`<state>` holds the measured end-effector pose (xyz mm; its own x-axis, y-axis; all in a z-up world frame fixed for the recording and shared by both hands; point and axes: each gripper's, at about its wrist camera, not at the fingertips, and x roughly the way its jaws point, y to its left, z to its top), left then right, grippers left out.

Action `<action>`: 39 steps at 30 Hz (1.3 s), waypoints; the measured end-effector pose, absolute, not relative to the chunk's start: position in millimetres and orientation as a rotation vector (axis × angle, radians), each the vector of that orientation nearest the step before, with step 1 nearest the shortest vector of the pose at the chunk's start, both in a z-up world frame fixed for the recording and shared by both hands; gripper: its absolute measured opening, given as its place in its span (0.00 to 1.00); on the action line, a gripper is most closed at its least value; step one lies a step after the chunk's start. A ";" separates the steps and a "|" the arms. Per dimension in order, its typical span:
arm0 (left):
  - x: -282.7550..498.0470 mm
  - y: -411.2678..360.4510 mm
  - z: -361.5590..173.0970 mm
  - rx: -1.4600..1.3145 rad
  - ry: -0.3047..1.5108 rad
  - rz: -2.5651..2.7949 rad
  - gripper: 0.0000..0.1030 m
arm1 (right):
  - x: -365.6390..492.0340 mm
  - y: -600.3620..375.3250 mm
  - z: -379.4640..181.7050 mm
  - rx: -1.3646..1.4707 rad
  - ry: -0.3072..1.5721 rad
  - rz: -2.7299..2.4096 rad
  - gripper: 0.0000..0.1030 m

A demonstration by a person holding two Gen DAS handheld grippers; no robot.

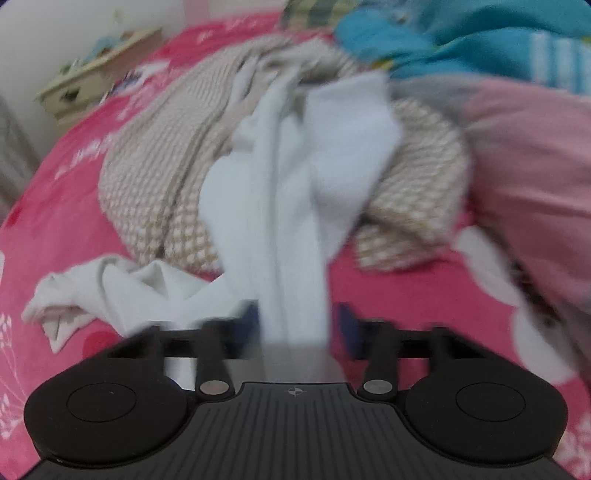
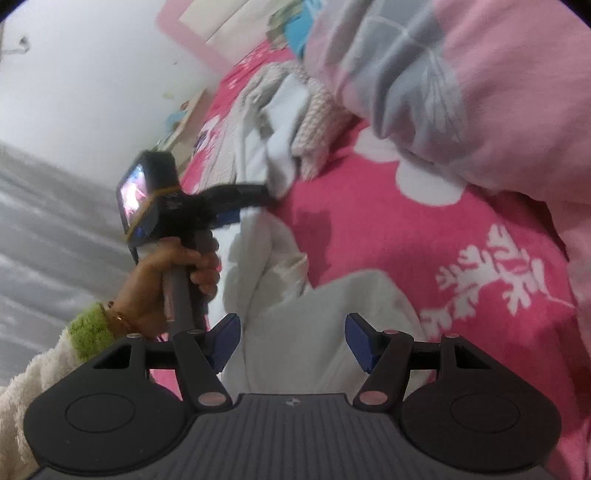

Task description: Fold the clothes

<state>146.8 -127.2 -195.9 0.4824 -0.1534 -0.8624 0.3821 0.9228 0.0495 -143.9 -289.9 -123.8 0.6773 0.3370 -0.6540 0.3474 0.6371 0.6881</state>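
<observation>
A garment (image 1: 280,206) lies on the bedsheet (image 1: 74,206), a quilt (image 1: 535,155) to its right.

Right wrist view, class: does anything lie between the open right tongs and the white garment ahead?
Nothing visible does. The right tongs stand open with the white garment directly between and beyond their fingers.

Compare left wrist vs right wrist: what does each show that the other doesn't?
Left wrist only: the white garment clamped between the left gripper fingers and stretched up the frame, and a teal garment at the top.

Right wrist only: the left gripper from outside, with its camera, the hand on its handle and a fuzzy green cuff; the open right gripper over white fabric, its fingers not closed on it.

Both: the pink floral bedsheet, the beige checked garment and the pink quilt.
</observation>
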 end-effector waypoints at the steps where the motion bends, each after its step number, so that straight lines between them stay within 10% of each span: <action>1: 151.3 -120.1 -196.7 0.212 1.034 -0.317 0.09 | -139.9 -291.7 -125.8 0.913 0.858 -0.017 0.64; 13: 106.6 84.2 -94.7 -0.188 0.874 -0.045 0.03 | -89.0 -296.3 -136.5 0.853 0.873 -0.060 0.64; 27: 52.2 271.5 -51.9 -0.047 0.856 0.516 0.03 | 53.2 -187.2 -153.0 0.242 0.997 0.133 0.72; 39: 34.1 280.0 -38.7 -0.030 0.876 0.468 0.36 | 117.5 -143.7 -183.3 0.017 1.156 0.155 0.70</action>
<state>34.1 280.0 -38.7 0.5462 0.3831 -0.7449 -0.4070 0.8986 0.1638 117.5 -143.7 -183.3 0.3936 0.1310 -0.9099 -0.1137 0.9891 0.0932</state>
